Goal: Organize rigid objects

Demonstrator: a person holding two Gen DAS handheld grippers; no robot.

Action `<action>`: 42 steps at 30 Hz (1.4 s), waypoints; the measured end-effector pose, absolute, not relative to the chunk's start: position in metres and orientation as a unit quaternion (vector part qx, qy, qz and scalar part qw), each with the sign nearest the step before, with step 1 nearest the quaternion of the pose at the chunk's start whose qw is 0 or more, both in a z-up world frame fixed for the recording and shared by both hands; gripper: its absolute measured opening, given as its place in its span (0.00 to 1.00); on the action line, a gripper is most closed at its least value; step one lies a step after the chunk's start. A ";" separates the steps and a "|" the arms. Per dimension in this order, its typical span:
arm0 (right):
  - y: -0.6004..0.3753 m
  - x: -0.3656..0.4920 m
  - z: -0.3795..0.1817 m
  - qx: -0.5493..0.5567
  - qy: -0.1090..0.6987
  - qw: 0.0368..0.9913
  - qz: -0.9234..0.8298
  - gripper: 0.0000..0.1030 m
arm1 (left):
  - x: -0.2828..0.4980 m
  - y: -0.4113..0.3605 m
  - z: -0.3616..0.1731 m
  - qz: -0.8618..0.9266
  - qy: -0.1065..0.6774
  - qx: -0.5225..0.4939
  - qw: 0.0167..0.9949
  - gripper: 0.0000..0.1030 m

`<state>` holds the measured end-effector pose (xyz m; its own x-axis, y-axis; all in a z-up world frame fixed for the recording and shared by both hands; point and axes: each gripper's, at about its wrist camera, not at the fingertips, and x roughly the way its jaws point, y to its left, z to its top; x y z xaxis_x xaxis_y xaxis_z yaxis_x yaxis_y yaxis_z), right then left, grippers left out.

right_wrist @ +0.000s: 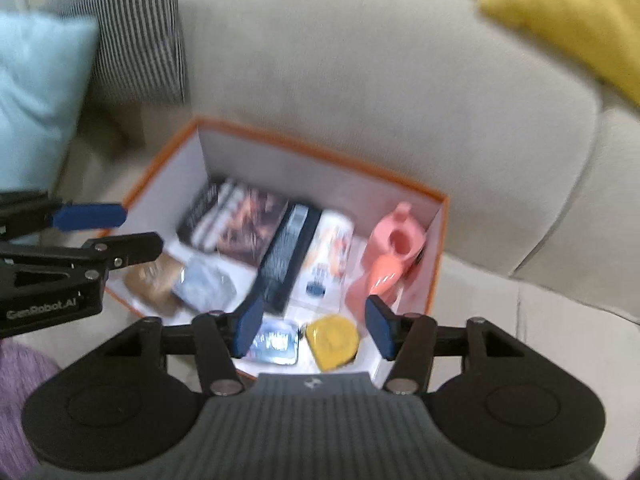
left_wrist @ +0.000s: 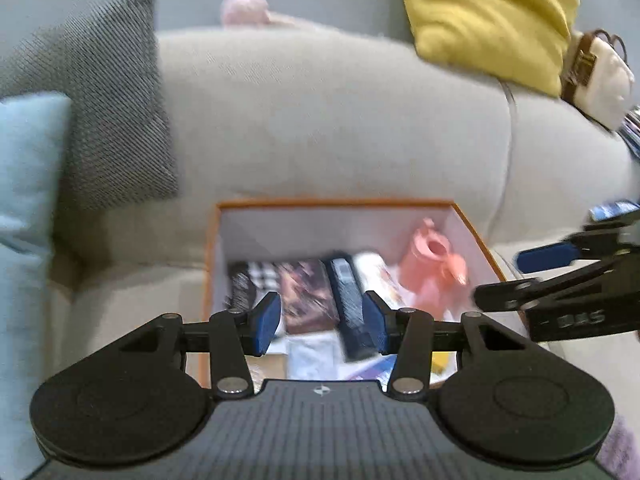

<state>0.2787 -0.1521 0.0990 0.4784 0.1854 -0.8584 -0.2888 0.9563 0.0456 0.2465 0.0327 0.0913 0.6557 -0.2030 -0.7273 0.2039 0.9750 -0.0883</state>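
Observation:
An orange-rimmed white box [left_wrist: 336, 203] [right_wrist: 320, 148] sits on a beige sofa. Inside lie a dark book [left_wrist: 306, 296] [right_wrist: 248, 220], a black remote [left_wrist: 350, 300] [right_wrist: 290, 252], a pink pitcher [left_wrist: 434, 268] [right_wrist: 390, 256], a white tube [right_wrist: 328, 252], a yellow tape measure [right_wrist: 332, 340], a foil packet [right_wrist: 204, 284] and a brown item [right_wrist: 154, 284]. My left gripper [left_wrist: 322, 322] hovers open and empty over the box's near part. My right gripper [right_wrist: 312, 330] hovers open and empty over the tape measure; it also enters the left wrist view [left_wrist: 516, 276] from the right.
Sofa back cushion [left_wrist: 332, 112] stands behind the box. A grey striped pillow [left_wrist: 108, 120] and a light blue pillow [left_wrist: 28, 184] lie left. A yellow pillow [left_wrist: 492, 16] and a white handbag [left_wrist: 596, 80] lie right. Purple fabric [right_wrist: 16, 392] lies at lower left.

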 end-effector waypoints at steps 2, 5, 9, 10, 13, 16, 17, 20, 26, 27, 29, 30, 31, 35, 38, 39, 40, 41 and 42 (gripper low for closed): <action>-0.157 0.266 0.108 -0.033 0.463 0.875 0.137 0.61 | 0.233 0.033 0.101 -0.098 0.366 0.002 0.926 0.54; -0.164 0.244 0.116 0.003 0.422 0.897 0.131 0.67 | 0.215 0.030 0.109 -0.070 0.328 0.023 0.942 0.59; -0.167 0.216 0.113 0.047 0.381 0.917 0.112 0.69 | 0.196 0.026 0.107 -0.052 0.295 0.029 0.954 0.77; -0.167 0.209 0.112 0.057 0.373 0.920 0.106 0.69 | 0.192 0.024 0.106 -0.047 0.293 0.030 0.955 0.77; -0.163 0.192 0.106 0.074 0.355 0.928 0.087 0.70 | 0.182 0.020 0.101 -0.033 0.282 0.026 0.958 0.85; -0.157 0.183 0.097 0.054 0.342 0.936 0.067 0.70 | 0.177 0.020 0.094 -0.025 0.290 0.026 0.956 0.86; -0.154 0.180 0.093 0.042 0.336 0.939 0.061 0.72 | 0.177 0.021 0.092 -0.025 0.294 0.024 0.955 0.86; -0.153 0.173 0.082 0.035 0.321 0.945 0.058 0.78 | 0.176 0.022 0.081 -0.020 0.314 0.001 0.949 0.87; -0.155 0.170 0.064 0.046 0.327 0.942 0.061 0.82 | 0.176 0.021 0.056 -0.014 0.344 -0.002 0.939 0.88; -0.156 0.170 0.061 0.049 0.328 0.942 0.060 0.82 | 0.175 0.021 0.053 -0.012 0.347 -0.003 0.938 0.88; -0.157 0.168 0.055 0.058 0.330 0.940 0.059 0.83 | 0.175 0.021 0.049 -0.012 0.351 -0.007 0.936 0.88; -0.157 0.168 0.053 0.062 0.332 0.939 0.059 0.83 | 0.175 0.021 0.048 -0.012 0.352 -0.006 0.936 0.88; -0.157 0.168 0.051 0.065 0.333 0.939 0.060 0.83 | 0.175 0.021 0.047 -0.013 0.352 -0.004 0.936 0.88; -0.158 0.169 0.047 0.065 0.334 0.938 0.060 0.83 | 0.176 0.020 0.044 -0.006 0.350 0.005 0.937 0.88; -0.157 0.170 0.046 0.063 0.333 0.939 0.062 0.83 | 0.177 0.021 0.043 -0.006 0.351 0.003 0.936 0.88; -0.156 0.170 0.046 0.062 0.334 0.939 0.062 0.83 | 0.177 0.021 0.043 -0.007 0.350 0.005 0.937 0.88; -0.156 0.170 0.045 0.061 0.335 0.938 0.063 0.83 | 0.177 0.020 0.043 -0.008 0.350 0.005 0.937 0.88; -0.156 0.170 0.044 0.061 0.337 0.938 0.064 0.83 | 0.177 0.020 0.043 -0.010 0.349 0.005 0.937 0.88; -0.156 0.169 0.044 0.061 0.338 0.937 0.064 0.83 | 0.177 0.020 0.044 -0.012 0.348 0.006 0.937 0.88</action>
<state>0.1694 -0.1556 0.0441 0.7639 0.1616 -0.6247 -0.0787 0.9842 0.1583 0.1766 0.0198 0.0436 0.7570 -0.0183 -0.6531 0.0261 0.9997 0.0023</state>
